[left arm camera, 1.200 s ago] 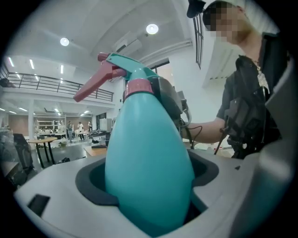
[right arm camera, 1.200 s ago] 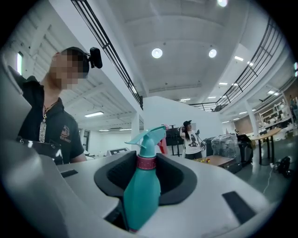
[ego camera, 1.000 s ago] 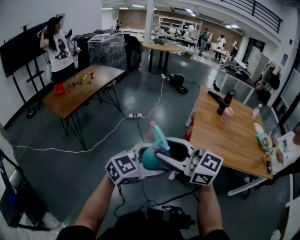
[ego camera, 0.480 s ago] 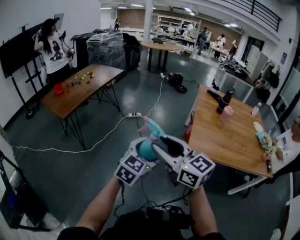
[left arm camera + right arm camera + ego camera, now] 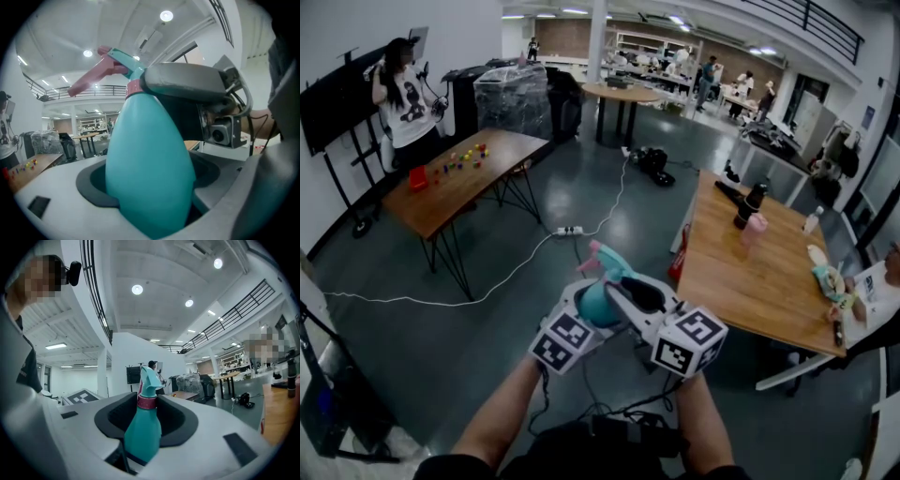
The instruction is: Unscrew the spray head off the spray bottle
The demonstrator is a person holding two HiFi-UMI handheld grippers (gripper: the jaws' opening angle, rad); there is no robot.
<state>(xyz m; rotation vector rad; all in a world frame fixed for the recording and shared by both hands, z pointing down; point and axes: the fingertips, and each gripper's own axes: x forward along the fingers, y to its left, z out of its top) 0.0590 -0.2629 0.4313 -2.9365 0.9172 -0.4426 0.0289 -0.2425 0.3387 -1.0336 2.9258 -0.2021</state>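
A teal spray bottle [image 5: 596, 303] with a teal and pink spray head [image 5: 602, 257] is held in mid-air in front of me. My left gripper [image 5: 589, 314] is shut on the bottle's wide body [image 5: 150, 164], which fills the left gripper view. The pink trigger [image 5: 91, 78] and the pink collar [image 5: 134, 88] show above it. My right gripper [image 5: 626, 292] reaches over from the right. Its jaws are closing around the neck with the pink collar [image 5: 146, 401] between them. Gaps still show beside the neck. One grey jaw of it [image 5: 187, 80] lies against the collar side.
A wooden table [image 5: 759, 277] with a dark bottle [image 5: 749, 206] and a pink item stands at the right. Another wooden table [image 5: 441, 192] with small coloured pieces is at the left, with a person [image 5: 408, 94] behind it. A cable and power strip [image 5: 570, 230] lie on the floor.
Both grippers with the bottle have shifted a little left and turned. The right gripper's marker cube now sits lower and closer to the left one.
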